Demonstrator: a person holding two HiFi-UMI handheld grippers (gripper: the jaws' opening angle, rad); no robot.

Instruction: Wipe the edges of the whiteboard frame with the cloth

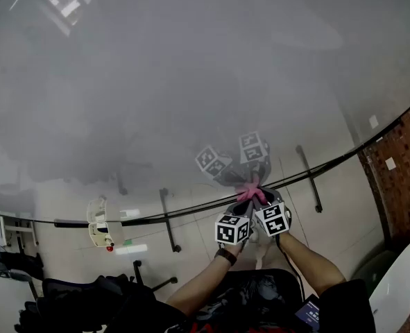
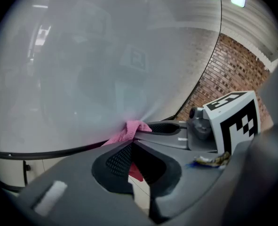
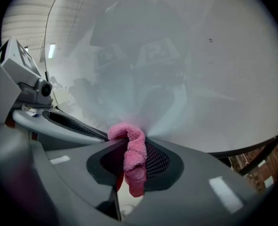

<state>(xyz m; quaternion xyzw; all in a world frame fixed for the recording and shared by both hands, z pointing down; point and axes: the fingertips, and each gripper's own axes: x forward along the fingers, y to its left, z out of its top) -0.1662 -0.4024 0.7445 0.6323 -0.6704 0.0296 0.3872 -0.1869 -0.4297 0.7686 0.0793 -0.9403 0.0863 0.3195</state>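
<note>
The left gripper [image 2: 131,144] is seen clenched on the pink cloth [image 2: 129,132]. A fold of the cloth is pushed out at 12 o'clock beyond the jaw tips, against the dark whiteboard frame [image 2: 69,150]. Just at its 3 o'clock, the right gripper [image 3: 129,147] is closed on the same cloth, and a strand is let down toward 6 o'clock between its jaws. The two are probably held tip to tip so that the bunched cloth is pressed firmly on the lower edge. In the head view the cloth is found at 4 o'clock, where the frame and the glossy whiteboard [image 1: 191,82] meet.
</note>
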